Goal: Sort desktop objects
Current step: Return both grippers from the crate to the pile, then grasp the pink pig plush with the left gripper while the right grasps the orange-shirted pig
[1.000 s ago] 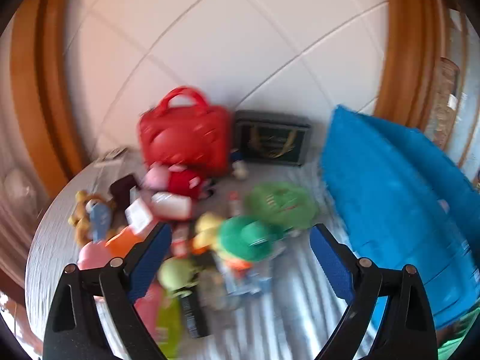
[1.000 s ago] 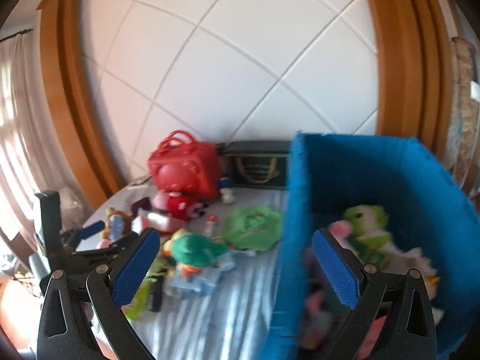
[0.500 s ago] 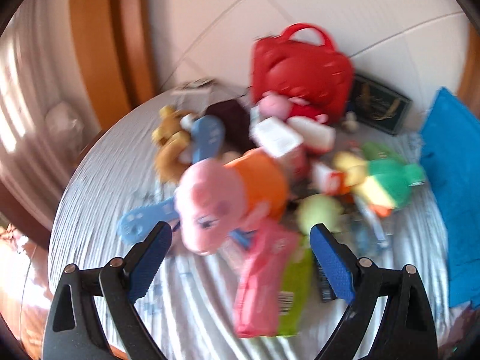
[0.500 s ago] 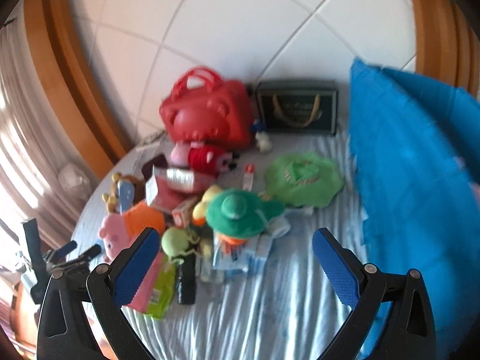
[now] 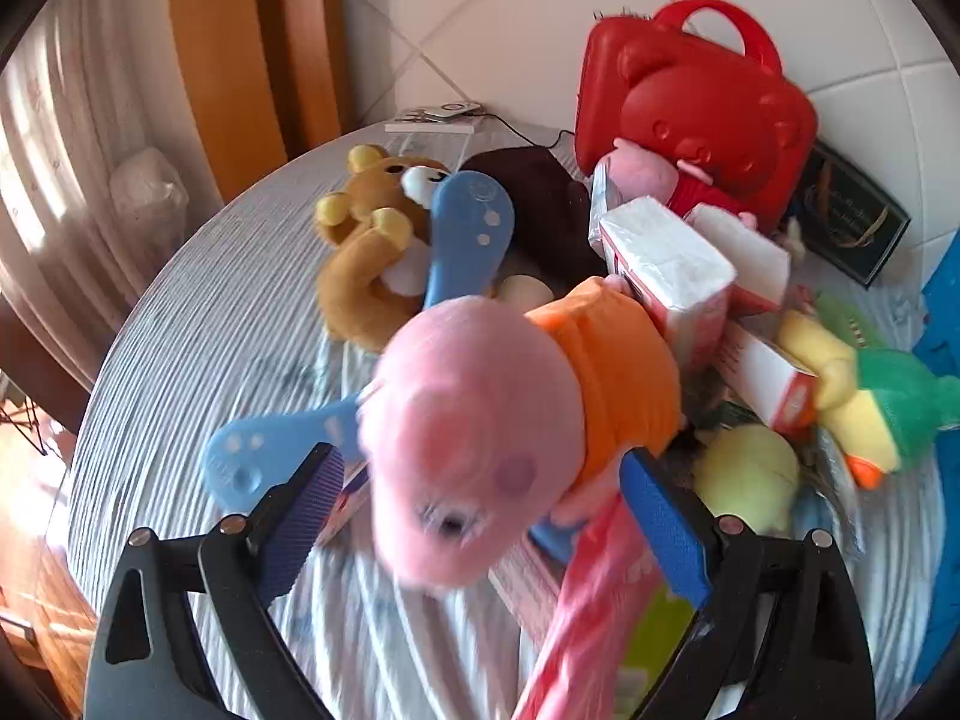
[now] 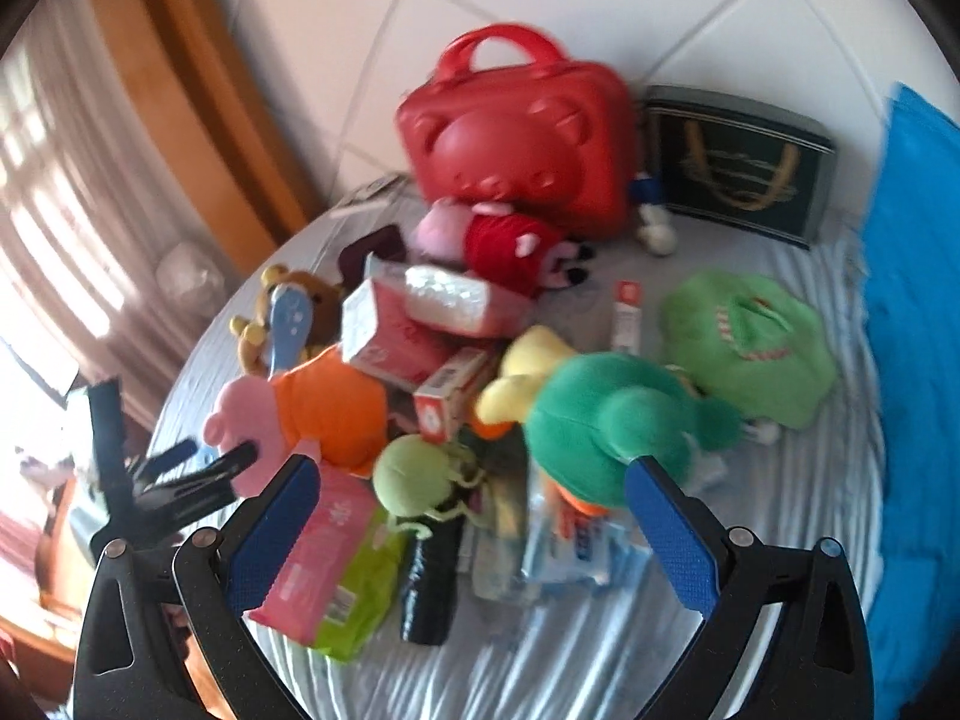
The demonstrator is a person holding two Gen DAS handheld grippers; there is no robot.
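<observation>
White tiled wall (image 5: 510, 18), wooden frame (image 5: 222, 60), perhaps curtains (image 6: 54, 180), striped tablecloth (image 5: 198, 324)

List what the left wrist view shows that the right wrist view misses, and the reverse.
Left wrist only: the pig plush's eye and cheek close up, its head between the open left gripper fingers; a light blue paddle under it.

Right wrist only: the green pouch, the black bottle, the left gripper seen from outside, and the open right gripper over the pile.

Both: red case, bear plush, tissue pack, green-hat duck, blue bin.
</observation>
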